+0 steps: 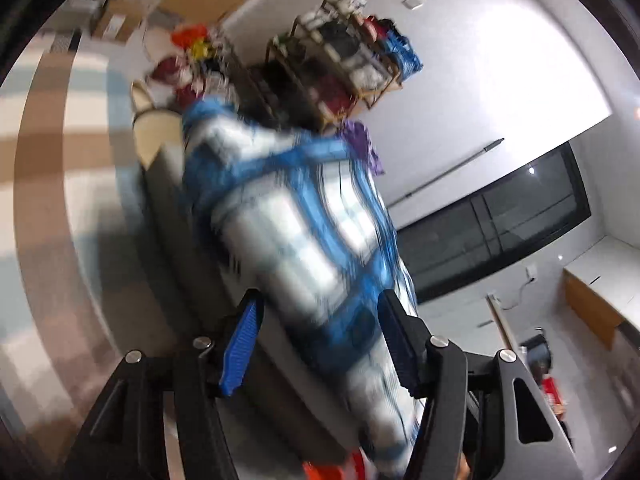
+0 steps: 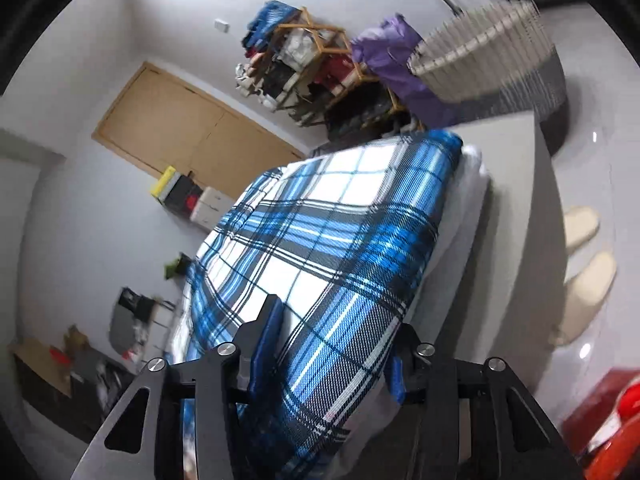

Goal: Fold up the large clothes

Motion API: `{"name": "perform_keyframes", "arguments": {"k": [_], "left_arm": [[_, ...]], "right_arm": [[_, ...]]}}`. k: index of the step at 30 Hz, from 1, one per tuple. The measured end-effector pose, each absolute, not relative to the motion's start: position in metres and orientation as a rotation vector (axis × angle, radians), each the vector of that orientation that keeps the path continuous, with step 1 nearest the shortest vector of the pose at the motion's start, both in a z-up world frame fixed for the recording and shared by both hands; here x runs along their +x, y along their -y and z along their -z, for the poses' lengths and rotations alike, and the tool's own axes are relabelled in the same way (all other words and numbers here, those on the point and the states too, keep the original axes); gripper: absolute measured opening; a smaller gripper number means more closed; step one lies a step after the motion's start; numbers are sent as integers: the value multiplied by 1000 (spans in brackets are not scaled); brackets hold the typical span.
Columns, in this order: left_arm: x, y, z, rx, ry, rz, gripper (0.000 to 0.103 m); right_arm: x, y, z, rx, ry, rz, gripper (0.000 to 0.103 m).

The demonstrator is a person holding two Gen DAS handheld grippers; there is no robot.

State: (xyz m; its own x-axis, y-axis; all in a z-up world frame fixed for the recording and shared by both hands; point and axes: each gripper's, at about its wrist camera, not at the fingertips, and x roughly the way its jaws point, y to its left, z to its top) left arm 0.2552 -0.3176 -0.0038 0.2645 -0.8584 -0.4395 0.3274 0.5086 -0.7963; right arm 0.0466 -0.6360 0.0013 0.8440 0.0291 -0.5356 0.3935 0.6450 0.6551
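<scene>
The landmark is the blue and white checked cloth, a big piece of clothing folded into a thick bundle. It lies on a pale grey worktop.

In the left wrist view the picture is blurry. The left hand-held gripper has its two fingers partly open. The near end of the checked cloth sits in the gap between them. The blue pads stand a little away from the cloth on the left side. On the right side it is too blurry to tell if the pad touches. Behind the cloth, at its far end, stands a wooden shelf full of things.

In the right wrist view the picture is clearer. The right hand-held gripper is also partly open, and the near end of the cloth lies between its fingers. The left finger's blue pad lies against the cloth. The right one is mostly hidden under the cloth edge, so a real grip cannot be told.

Beyond the far end of the cloth stands the wooden shelf, with a purple bag and a white woven basket to its right. To the right of the cloth, down on the floor, lie two pale slippers.
</scene>
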Motion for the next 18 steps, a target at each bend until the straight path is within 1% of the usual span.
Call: {"name": "perform_keyframes", "arguments": {"k": [1, 2, 3, 4, 5, 7, 8, 9, 10, 11, 12, 13, 14, 15, 16, 18], "left_arm": [[261, 325, 0, -578, -973, 840, 25], [262, 328, -2, -542, -961, 834, 21], [263, 332, -6, -503, -954, 831, 21], [259, 334, -10, -468, -940, 820, 21], [254, 331, -14, -439, -905, 813, 21], [235, 322, -20, -372, -822, 796, 21], [226, 317, -26, -340, -787, 776, 22], [219, 312, -26, -317, -776, 763, 26], [211, 305, -26, -289, -769, 756, 37], [207, 299, -27, -268, -759, 757, 45], [200, 292, -29, -246, -745, 756, 58], [189, 284, -34, -206, -713, 750, 61], [180, 280, -36, -176, -688, 743, 61], [170, 278, -39, -144, -663, 739, 65], [154, 277, -44, -88, -639, 736, 73], [139, 279, -48, -36, -605, 733, 80]], "right_arm": [[48, 630, -8, 813, -559, 238, 42], [48, 621, -14, 749, -584, 262, 43], [46, 618, -19, 713, -602, 281, 45], [42, 614, -25, 675, -623, 302, 48], [37, 609, -30, 642, -630, 317, 65], [17, 602, -39, 599, -606, 310, 84], [9, 595, -46, 568, -593, 283, 86], [3, 585, -53, 531, -589, 256, 87], [1, 578, -56, 502, -590, 247, 91], [-6, 563, -60, 451, -573, 236, 94], [-10, 553, -64, 414, -559, 224, 97], [-13, 542, -67, 374, -544, 214, 102], [-16, 525, -74, 314, -521, 202, 103], [-18, 515, -76, 277, -505, 199, 103], [-23, 503, -81, 244, -491, 200, 103], [-30, 482, -85, 190, -461, 193, 103]]}}
